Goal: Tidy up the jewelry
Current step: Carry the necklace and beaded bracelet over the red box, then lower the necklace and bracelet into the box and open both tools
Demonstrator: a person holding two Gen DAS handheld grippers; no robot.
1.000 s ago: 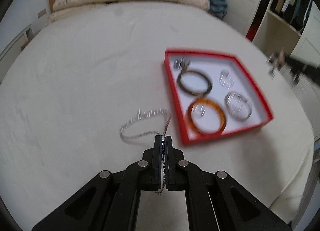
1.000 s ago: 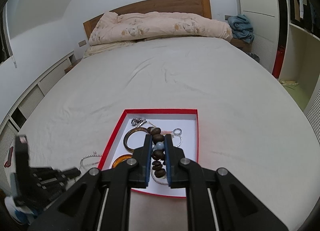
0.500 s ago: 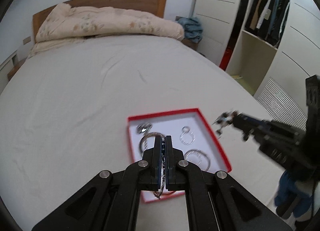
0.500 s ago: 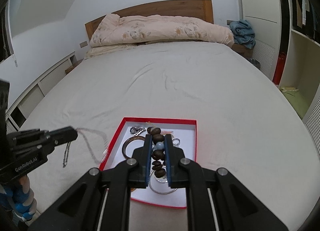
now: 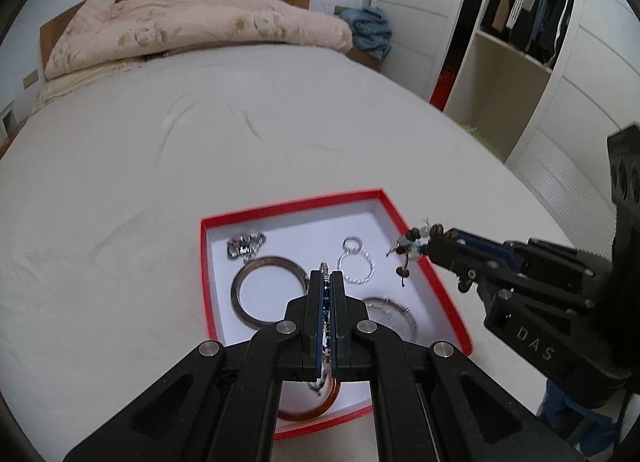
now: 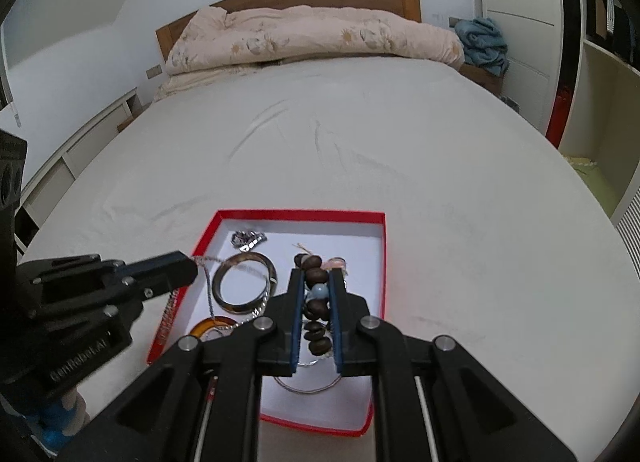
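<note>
Two handheld grippers hover over a red box (image 6: 382, 262) with a white floor, set on a bed (image 6: 360, 141) covered in a pale sheet. Both carry jewelry, so the step in hand looks like delivery into the box, with release not yet made. The left gripper (image 5: 327, 282) has its fingers pressed nearly flat together on a thin silver chain bracelet (image 6: 208, 286). Seen from the right wrist camera, the chain hangs from the tips in a slack loop over the box's left wall. The right gripper (image 6: 317, 290) is closed to a narrow gap around a beaded bracelet (image 6: 316, 302) of dark brown beads with one pale blue bead, and a few beads poke out past the tips above the box's right side. Already lying in the box are a dark bangle (image 5: 267, 289), an amber bangle (image 5: 316, 410) (mostly hidden under the left gripper), a twisted silver ring (image 5: 357, 268), a thin silver hoop (image 5: 390, 312) and a small silver charm (image 5: 245, 246) at the far corner. The next move probably calls for lowering each piece over bare white floor and opening the fingers gently, so that chain and beads settle inside without tangling with the rings. The dangling chain could catch on the red wall.
</note>
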